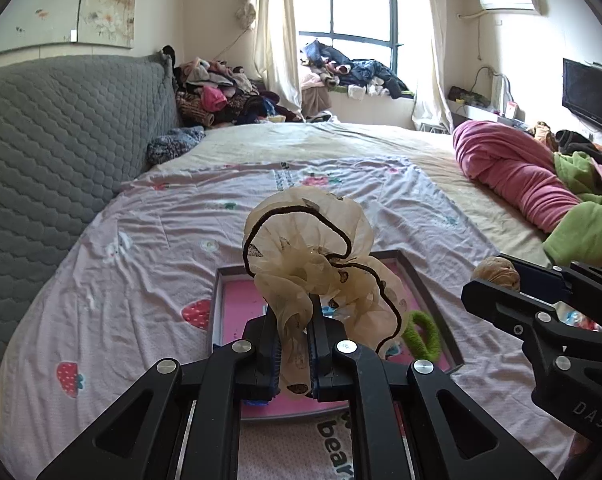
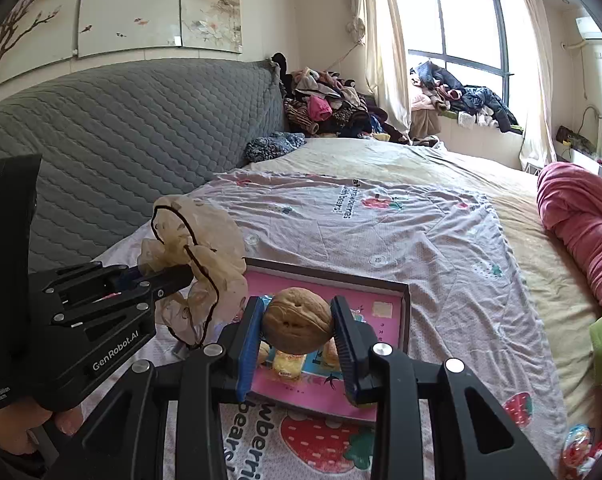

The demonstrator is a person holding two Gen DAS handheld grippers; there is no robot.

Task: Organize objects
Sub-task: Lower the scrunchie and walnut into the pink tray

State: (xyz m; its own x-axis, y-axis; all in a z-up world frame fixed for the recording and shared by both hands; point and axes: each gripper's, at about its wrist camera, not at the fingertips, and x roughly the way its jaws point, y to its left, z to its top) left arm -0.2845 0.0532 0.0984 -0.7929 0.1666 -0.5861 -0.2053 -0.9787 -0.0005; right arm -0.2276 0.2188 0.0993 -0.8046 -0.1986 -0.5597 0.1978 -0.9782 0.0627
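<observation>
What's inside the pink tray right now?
In the pink tray: a green hair tie and small yellow wrapped snacks. The held scrunchie and walnut cover the rest.

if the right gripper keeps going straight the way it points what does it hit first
Probably the pink tray: the right gripper, shut on the walnut, points down over it. Depth is unclear.

Bright daylight pours through the window [image 1: 361,4] far beyond the fingers, blowing out its panes. Soft shadows, sharp focus, heavy fisheye bending and dark corners at edges.
</observation>
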